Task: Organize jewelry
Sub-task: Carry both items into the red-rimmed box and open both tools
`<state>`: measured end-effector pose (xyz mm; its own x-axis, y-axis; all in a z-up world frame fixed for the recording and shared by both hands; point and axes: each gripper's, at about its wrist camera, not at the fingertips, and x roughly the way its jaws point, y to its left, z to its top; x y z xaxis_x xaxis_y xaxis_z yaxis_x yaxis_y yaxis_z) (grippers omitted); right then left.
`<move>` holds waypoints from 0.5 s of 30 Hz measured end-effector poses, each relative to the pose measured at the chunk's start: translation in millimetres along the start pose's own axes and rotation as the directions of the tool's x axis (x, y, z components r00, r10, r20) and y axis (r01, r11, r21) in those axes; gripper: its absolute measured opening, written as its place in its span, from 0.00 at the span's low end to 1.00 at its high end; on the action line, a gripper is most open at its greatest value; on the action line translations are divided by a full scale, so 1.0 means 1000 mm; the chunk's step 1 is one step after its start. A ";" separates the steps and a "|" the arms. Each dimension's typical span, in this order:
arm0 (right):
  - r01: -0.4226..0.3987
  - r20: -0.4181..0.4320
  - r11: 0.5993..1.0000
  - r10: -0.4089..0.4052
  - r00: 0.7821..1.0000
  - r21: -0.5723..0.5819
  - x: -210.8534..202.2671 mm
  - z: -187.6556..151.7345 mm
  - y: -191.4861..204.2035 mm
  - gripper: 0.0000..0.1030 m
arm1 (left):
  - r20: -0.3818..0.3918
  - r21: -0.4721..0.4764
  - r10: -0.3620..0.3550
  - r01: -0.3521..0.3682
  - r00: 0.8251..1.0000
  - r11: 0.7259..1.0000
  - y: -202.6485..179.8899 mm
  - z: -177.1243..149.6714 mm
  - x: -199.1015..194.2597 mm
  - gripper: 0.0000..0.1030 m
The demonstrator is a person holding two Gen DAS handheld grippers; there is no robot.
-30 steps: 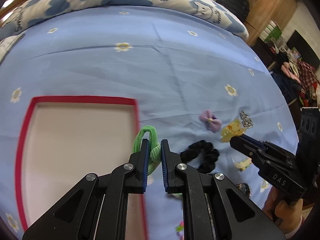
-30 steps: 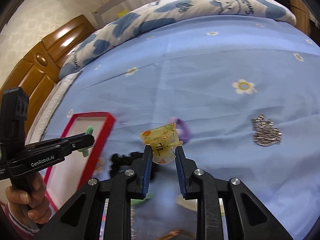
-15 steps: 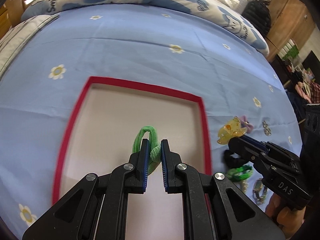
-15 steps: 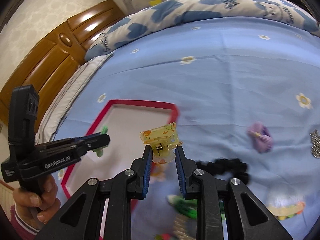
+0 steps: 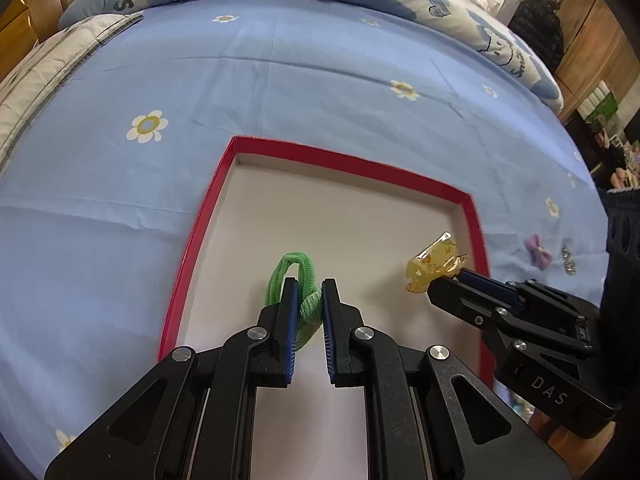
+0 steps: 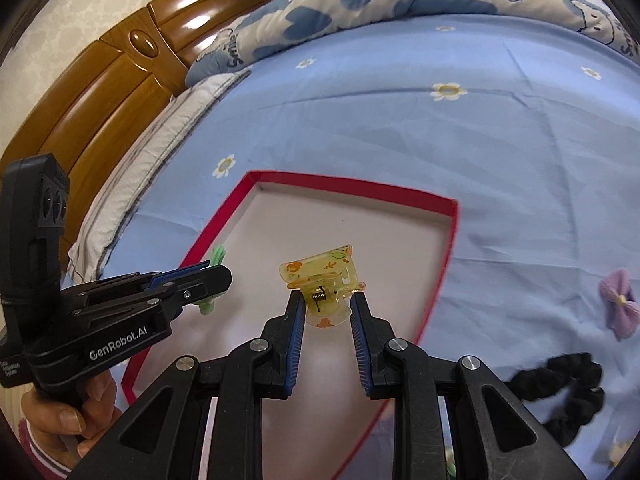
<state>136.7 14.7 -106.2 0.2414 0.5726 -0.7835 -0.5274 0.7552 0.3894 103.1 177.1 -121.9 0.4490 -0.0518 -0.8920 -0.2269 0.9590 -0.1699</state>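
Green hair tie (image 5: 298, 286): I grip it in my left gripper (image 5: 308, 312); its loop stands out past the fingertips, above the pale floor of the tray, not resting on it as far as I can tell.
Yellow claw clip (image 6: 324, 286): I grip it in my right gripper (image 6: 326, 320) by its lower half, spring facing my camera, toothed end up; it hangs over the tray interior.
Tray (image 5: 280, 148): red-rimmed, shallow, pale inside, lying on the blue bed sheet (image 5: 120, 220); nothing lies in it yet.
Change, left side: one second ago my left jaws were beside the tray's right rim, over the sheet; now they are well inside the rim, above the tray floor.
Change, right side: one second ago the clip was over bare sheet near the purple bow (image 6: 619, 304); now it is over the tray, just inside the right rim.
Meaning for task: both carries look complete; my judgement is that release into the tray is the step in hand.
Jaw state: both pairs clenched on their loads, neither released.
Pose, left: jaws point forward and slightly down, near the tray's left half.
Pose, right: jaws come in from the right, tips angled toward the tray centre, apart from my left jaws.
Remaining items: purple bow, black scrunchie (image 6: 560, 384) and a small sparkly piece (image 5: 569, 264) lie on the sheet, right of the tray.
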 end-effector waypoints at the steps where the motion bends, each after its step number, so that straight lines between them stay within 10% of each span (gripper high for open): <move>1: 0.003 -0.004 1.000 -0.003 1.000 -0.001 0.002 0.000 0.000 0.22 | -0.004 0.002 0.004 -0.004 1.000 1.000 0.000 0.000 0.002 0.10; 15: 0.020 -0.039 1.000 -0.020 0.999 -0.002 0.018 0.000 -0.003 0.25 | -0.038 0.002 0.053 -0.053 0.998 0.999 0.004 -0.004 0.017 0.23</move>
<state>142.4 22.1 -121.6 0.2196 0.5443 -0.8096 -0.5242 0.7658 0.3726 106.6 179.4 -139.3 0.4028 -0.0115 -0.9152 -0.2483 0.9611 -0.1213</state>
